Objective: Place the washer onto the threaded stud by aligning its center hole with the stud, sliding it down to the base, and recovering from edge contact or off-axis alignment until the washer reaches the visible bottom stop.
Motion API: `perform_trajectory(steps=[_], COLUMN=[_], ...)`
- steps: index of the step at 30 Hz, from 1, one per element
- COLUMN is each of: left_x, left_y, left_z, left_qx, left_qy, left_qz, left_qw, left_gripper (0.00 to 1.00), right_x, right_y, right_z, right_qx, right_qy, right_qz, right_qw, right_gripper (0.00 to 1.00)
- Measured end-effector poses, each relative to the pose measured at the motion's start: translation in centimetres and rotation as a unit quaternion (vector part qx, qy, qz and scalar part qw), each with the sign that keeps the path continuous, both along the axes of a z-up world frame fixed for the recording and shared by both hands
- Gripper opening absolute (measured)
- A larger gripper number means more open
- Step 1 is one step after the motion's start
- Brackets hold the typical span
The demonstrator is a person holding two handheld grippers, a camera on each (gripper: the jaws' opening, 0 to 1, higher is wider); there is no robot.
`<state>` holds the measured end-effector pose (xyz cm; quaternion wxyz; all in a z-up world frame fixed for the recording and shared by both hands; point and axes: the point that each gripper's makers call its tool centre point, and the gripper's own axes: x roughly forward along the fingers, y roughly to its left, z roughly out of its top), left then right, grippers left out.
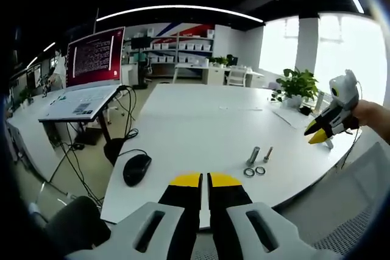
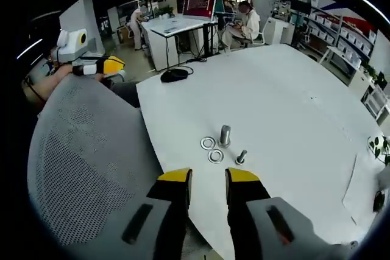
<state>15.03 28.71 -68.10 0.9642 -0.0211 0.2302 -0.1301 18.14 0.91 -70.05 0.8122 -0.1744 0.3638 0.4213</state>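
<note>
An office with a white table (image 1: 201,114), bright windows (image 1: 350,47), shelving (image 1: 177,47) and ceiling strip lights (image 1: 177,9).

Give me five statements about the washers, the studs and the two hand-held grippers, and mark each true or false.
1. Two washers lie flat on the white table. True.
2. A washer is already seated on the taller stud. False: both washers lie on the table beside the studs.
3. The right hand-held gripper holds a washer. False: its jaws are apart with nothing between them.
4. The left hand-held gripper has its jaws nearly together, with nothing in them. True.
5. The computer mouse sits between the two studs. False: it lies near the table edge, well away from the studs.
</note>
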Motion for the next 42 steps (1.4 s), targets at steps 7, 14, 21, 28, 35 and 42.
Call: perform_trajectory(steps=[7,14,21,28,35,42], left_x=[-0.1,-0.2,-0.3,-0.6,-0.8,-1.1], left_y=[-0.1,-0.7,-1.2,-1.8,-2.3,-3.2], left_z=[-0.3,0.1,0.0,0.1,0.4,0.7], left_qx=[0.006,0.011,0.004,-0.007,-0.016,-0.024], left_qy=[0.011,0.002,0.001,-0.001,-0.008,-0.011], left_qz=[-0.006,-0.027,-0.048,-0.077,-0.094,-0.12], left_qw=[0.9999,0.9996,0.9989,0.997,0.9954,0.9925], left_gripper=[0.01,0.01,0.01,0.03,0.06,0.04], right_x=[-1.9,-3.4,-4.6,-5.0,-6.3,-7.2], right_y=[-1.1,-2.1,-3.3,-5.2,-7.0,-5.6], right_z=[2.1,2.8,3.1,4.0,4.0,2.8], right_qx=[0.033,0.069,0.083,0.09,0.099,0.144], right_qy=[-0.016,-0.023,-0.041,-0.074,-0.094,-0.064], right_qz=[-0.046,-0.104,-0.145,-0.203,-0.254,-0.263], right_qw=[0.9983,0.9919,0.9851,0.9722,0.9576,0.9519], right_gripper=[0.24,0.25,0.25,0.25,0.25,0.22])
